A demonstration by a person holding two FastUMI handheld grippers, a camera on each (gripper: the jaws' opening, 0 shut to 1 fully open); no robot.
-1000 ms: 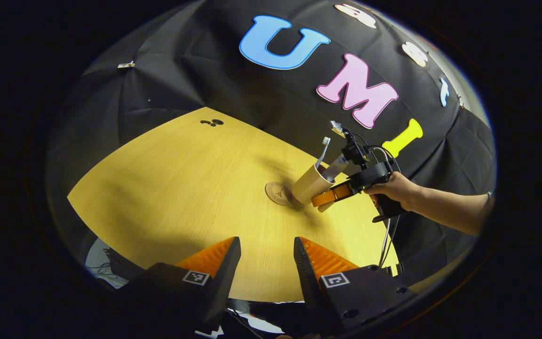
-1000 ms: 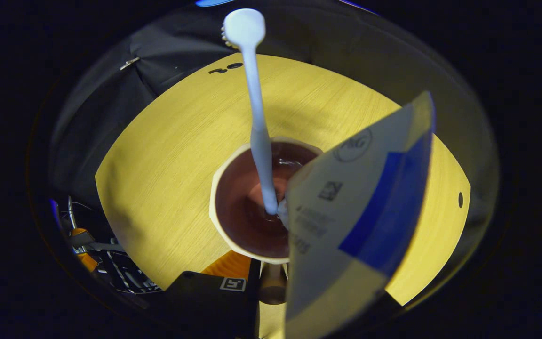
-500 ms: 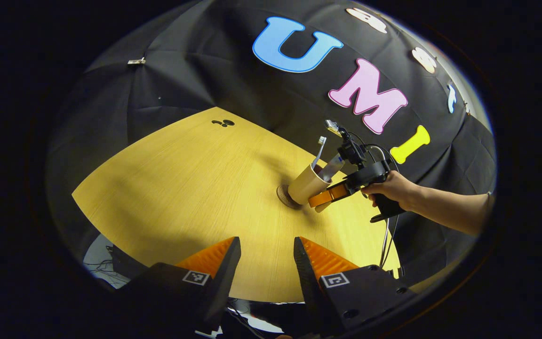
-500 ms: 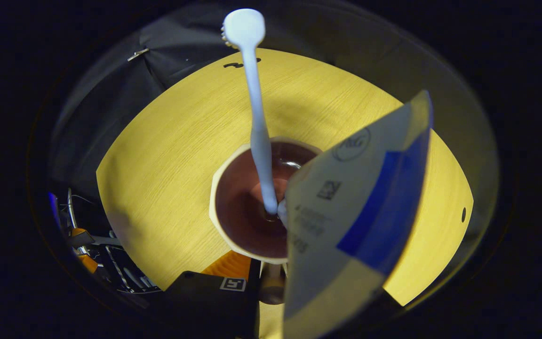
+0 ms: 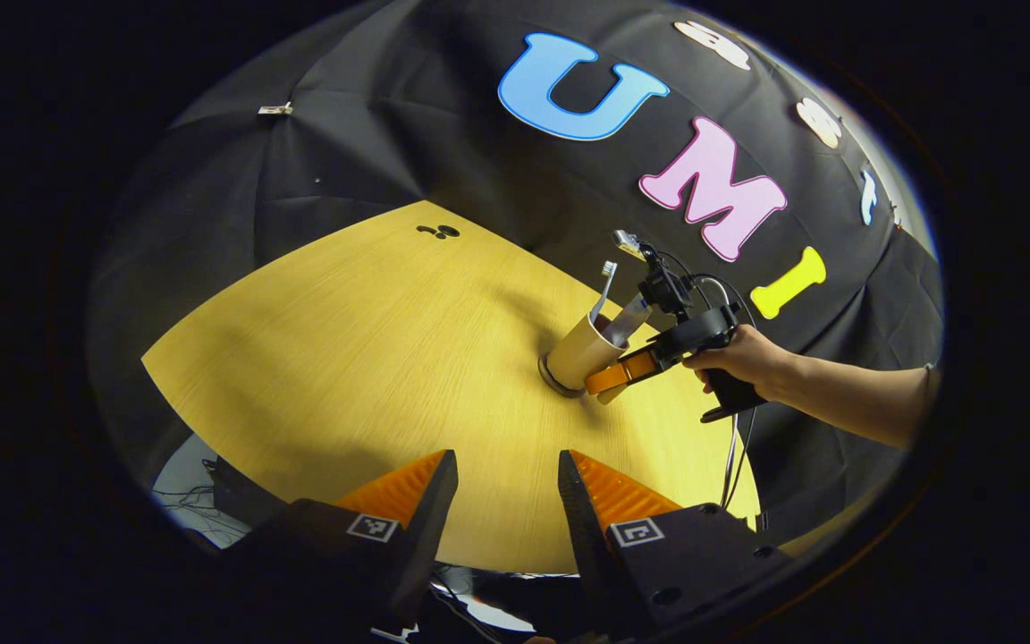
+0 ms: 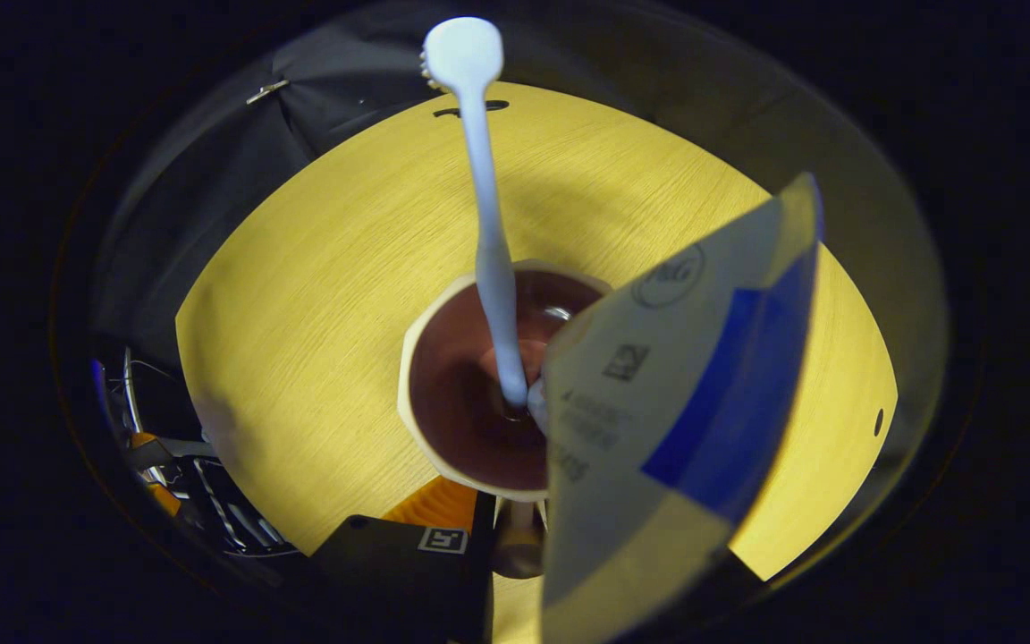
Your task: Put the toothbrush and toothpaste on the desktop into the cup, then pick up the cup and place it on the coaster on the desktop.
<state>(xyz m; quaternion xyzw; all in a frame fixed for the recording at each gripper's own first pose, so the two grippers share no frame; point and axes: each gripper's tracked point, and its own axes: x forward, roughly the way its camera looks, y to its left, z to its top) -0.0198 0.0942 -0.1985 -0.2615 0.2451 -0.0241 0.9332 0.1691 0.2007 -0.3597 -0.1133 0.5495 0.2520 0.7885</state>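
Note:
A cream cup [image 5: 576,354] with a brown inside [image 6: 466,402] leans a little, its base over the round coaster [image 5: 552,382] on the yellow table [image 5: 345,340]. A white toothbrush [image 5: 606,283] [image 6: 490,224] and a white-and-blue toothpaste tube [image 5: 629,317] [image 6: 685,394] stand in it. My right gripper [image 5: 609,383] [image 6: 515,532], held by a hand [image 5: 747,358], is shut on the cup at its near side; the tube hides one finger. My left gripper [image 5: 502,487] hangs open over the table's near edge, well short of the cup.
The booth's black cloth wall rises close behind the cup. Small dark marks [image 5: 437,232] sit at the table's far end and a small hole [image 6: 877,420] near its right edge. Cables and equipment [image 6: 202,483] lie below the table's left edge.
The right gripper has carried the cup leftward over the coaster, which lay uncovered a second ago and is now mostly hidden under it. The left gripper stays open and has hardly moved.

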